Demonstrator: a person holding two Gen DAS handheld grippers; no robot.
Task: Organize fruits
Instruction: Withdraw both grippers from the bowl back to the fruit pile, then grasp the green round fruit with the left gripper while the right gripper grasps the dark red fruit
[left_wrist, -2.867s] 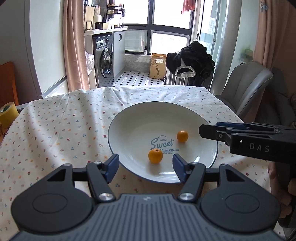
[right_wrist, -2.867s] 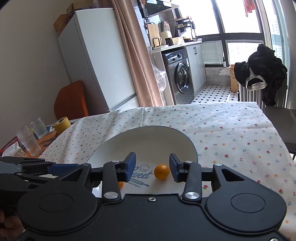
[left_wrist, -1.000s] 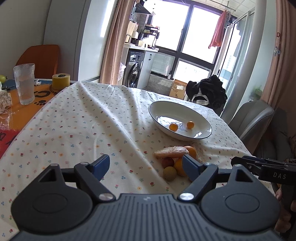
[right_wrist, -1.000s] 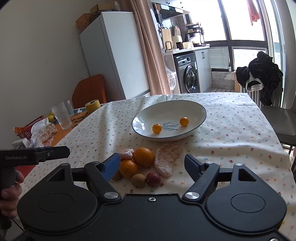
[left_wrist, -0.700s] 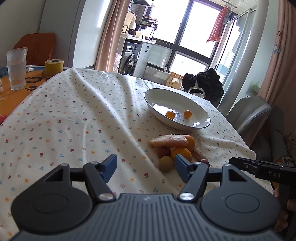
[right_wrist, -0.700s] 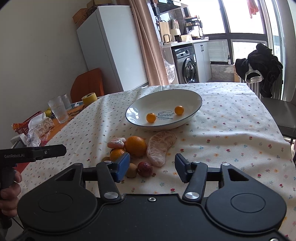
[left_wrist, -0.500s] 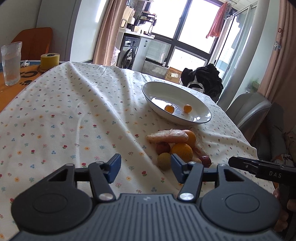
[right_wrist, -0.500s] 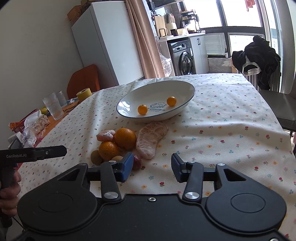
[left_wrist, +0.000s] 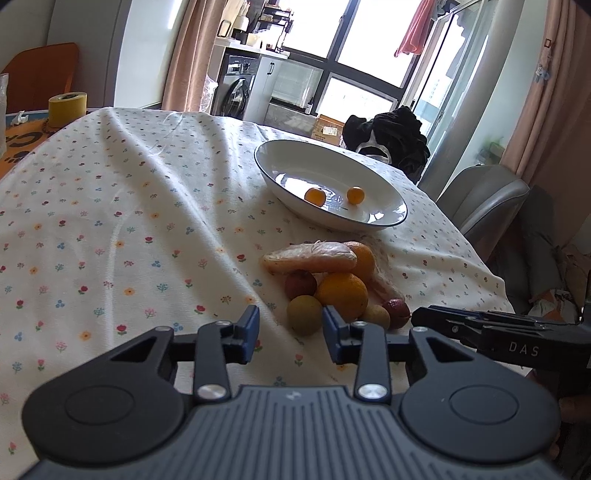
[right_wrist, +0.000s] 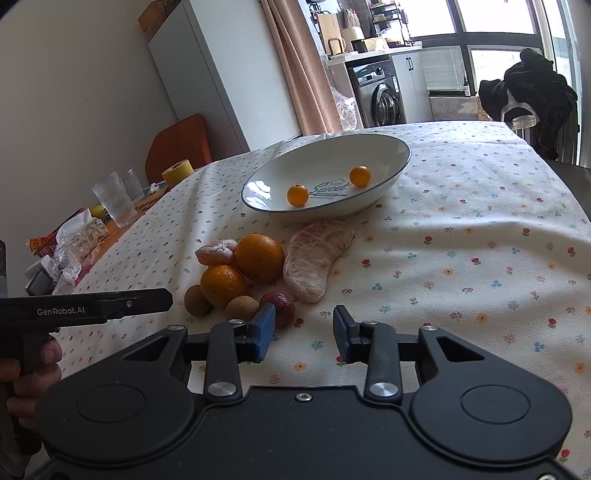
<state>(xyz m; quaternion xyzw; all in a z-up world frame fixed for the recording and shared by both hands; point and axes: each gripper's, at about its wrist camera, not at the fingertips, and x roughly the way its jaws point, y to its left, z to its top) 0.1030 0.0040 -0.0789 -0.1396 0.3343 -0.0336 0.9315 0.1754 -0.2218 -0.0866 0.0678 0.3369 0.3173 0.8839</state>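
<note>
A white plate (left_wrist: 384, 221) (right_wrist: 391, 146) holds two small kumquats (left_wrist: 315, 196) (right_wrist: 297, 195). In front of it lies a pile of fruit: two oranges (right_wrist: 259, 257) (left_wrist: 342, 291), a peeled pomelo wedge (right_wrist: 314, 258) (left_wrist: 314, 256), a peeled segment (right_wrist: 216, 251), small brown fruits (left_wrist: 304, 315) (right_wrist: 242, 308) and a dark red fruit (right_wrist: 280, 302) (left_wrist: 395, 308). My left gripper (left_wrist: 290, 334) is open, low over the cloth, just before the brown fruit. My right gripper (right_wrist: 303, 334) is open, its left finger beside the red fruit.
The table wears a floral cloth (left_wrist: 129, 229). At its left end are a yellow tape roll (left_wrist: 67, 104) (right_wrist: 178, 171), glasses (right_wrist: 114, 205) and snack wrappers (right_wrist: 74, 240). A grey chair (left_wrist: 484, 199) and a dark jacket (left_wrist: 391, 142) stand behind the table.
Both grippers pulled back from the plate, then lowered toward the fruit pile. Their jaws narrowed somewhat but stay open. The fruit has not moved.
</note>
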